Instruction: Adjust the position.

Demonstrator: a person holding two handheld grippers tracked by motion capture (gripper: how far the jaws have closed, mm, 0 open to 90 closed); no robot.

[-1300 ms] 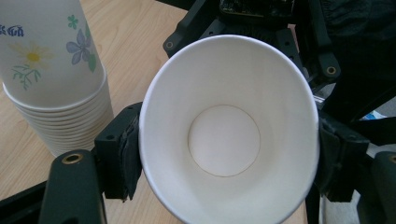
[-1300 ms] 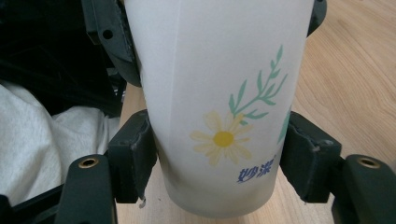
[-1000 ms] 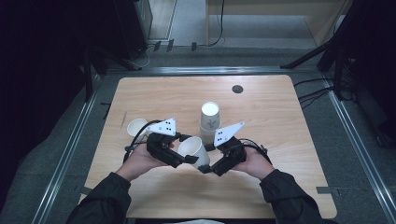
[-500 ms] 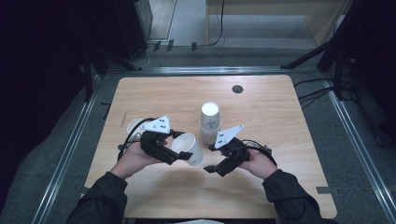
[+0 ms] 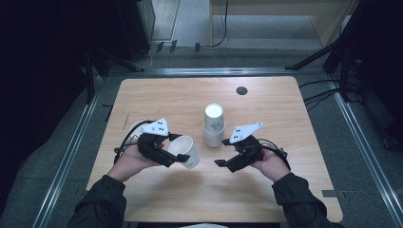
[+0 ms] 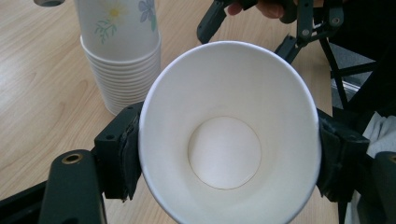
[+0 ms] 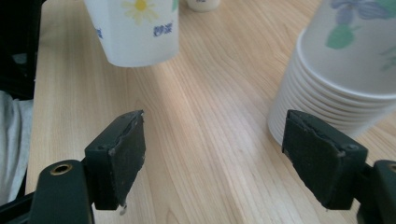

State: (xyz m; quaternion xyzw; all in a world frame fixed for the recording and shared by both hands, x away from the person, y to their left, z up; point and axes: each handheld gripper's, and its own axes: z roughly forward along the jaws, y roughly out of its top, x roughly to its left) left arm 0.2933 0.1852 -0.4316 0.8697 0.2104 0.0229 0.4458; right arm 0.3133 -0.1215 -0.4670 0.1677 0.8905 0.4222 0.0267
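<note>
Dark floor and metal rails frame a pale wooden table (image 5: 266,190) seen from above. Starting at nine o'clock, near the left edge, a small white object (image 5: 135,126) sits half hidden behind the left hand; it may be another cup, but the view is too poor to be sure. The left gripper (image 5: 177,156) has its jaws closed against the sides of a single paper cup (image 5: 185,151), held tilted off the tabletop with its mouth toward the person, the pads (image 6: 127,154) pressing just below the rim. At the table's centre, toward twelve o'clock from both hands, an upside-down stack of flowered cups (image 5: 213,126) stands upright. At three o'clock the right gripper (image 5: 221,162) has just been opening; its jaws stand wide with nothing between them, one pad (image 7: 322,156) just beside the stack's base. That closeness is the main risk: a careless sweep could nudge the tall stack over. A harder squeeze could also crumple the thin held cup. Bare wood lies toward six o'clock and along the far edge, leaving open room to set the cup down.
</note>
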